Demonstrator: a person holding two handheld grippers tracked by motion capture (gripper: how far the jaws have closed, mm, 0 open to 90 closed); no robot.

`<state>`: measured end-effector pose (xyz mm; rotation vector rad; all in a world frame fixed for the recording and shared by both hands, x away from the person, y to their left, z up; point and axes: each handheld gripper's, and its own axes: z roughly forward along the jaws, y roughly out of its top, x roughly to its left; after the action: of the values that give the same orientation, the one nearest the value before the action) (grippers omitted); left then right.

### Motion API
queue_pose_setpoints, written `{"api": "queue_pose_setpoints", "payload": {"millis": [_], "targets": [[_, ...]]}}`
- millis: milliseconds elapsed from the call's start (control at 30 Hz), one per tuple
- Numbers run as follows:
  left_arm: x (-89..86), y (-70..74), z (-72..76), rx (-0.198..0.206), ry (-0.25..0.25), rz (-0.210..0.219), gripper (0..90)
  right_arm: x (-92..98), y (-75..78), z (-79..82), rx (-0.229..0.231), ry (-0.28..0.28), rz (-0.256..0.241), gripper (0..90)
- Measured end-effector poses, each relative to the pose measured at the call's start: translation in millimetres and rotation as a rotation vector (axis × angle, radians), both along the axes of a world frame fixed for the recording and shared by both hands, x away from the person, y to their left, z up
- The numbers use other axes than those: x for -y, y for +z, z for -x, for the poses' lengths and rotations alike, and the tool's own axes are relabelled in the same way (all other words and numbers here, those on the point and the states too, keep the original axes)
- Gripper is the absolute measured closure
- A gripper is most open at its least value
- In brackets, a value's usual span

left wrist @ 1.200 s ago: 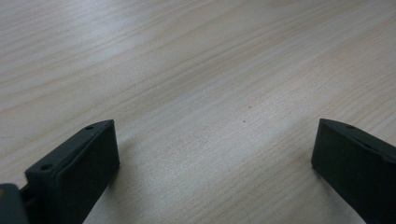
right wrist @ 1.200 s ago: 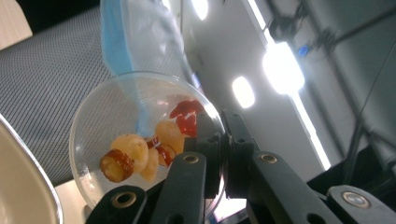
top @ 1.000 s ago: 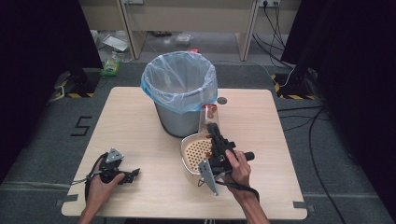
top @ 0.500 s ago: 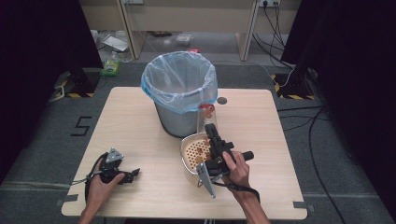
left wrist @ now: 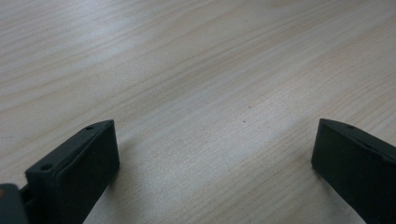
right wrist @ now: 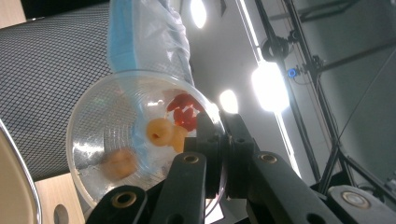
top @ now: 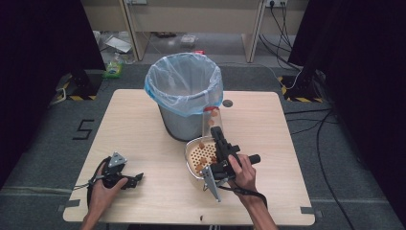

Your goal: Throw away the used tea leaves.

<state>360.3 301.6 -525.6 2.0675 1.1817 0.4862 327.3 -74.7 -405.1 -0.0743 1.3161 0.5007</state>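
Mid-pour, by the look of it. Grips the cup with the right gripper, jaws clamped on its rim, and holds it tilted over the far edge of the strainer, just right of the bin. Already several orange pieces down in the strainer, near the middle of the bench. Still a few pieces in the cup, so not emptied yet. Left to do, judging from this: tip out the rest, then set the cup down or drop it in the bin. Cannot tell whether the strainer's load is meant for the bin afterwards.

Rests idle at the near left with the left gripper, jaws apart, well away from the strainer and holding nothing.

From the high view: the whole layout, with bin at the far centre, strainer in front of it, both hands at the near edge. Too small there to count what remains in the cup.

From the right gripper view: a close look into the cup, with a yellow-orange piece, a red one and a blurred one lower left, the bin's mesh wall and blue bag behind, and the right gripper shut tight on the rim.

From the left gripper view: bare wood grain between the spread jaws of the left gripper, confirming no contact with anything but the bench.
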Motion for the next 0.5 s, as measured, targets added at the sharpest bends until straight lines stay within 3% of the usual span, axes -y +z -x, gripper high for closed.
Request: {"api": "queue_pose_setpoints", "payload": {"millis": [267, 500], "targets": [[0.0, 0.0, 0.0, 0.000, 0.000, 0.000, 0.0, 1.8, -5.0, -3.0, -0.021, -0.002, -0.004, 87.3], [0.0, 0.0, 0.0, 0.000, 0.000, 0.000, 0.0, 6.1, 0.8, -5.5, -0.072, -0.004, -0.087, 87.3]]}}
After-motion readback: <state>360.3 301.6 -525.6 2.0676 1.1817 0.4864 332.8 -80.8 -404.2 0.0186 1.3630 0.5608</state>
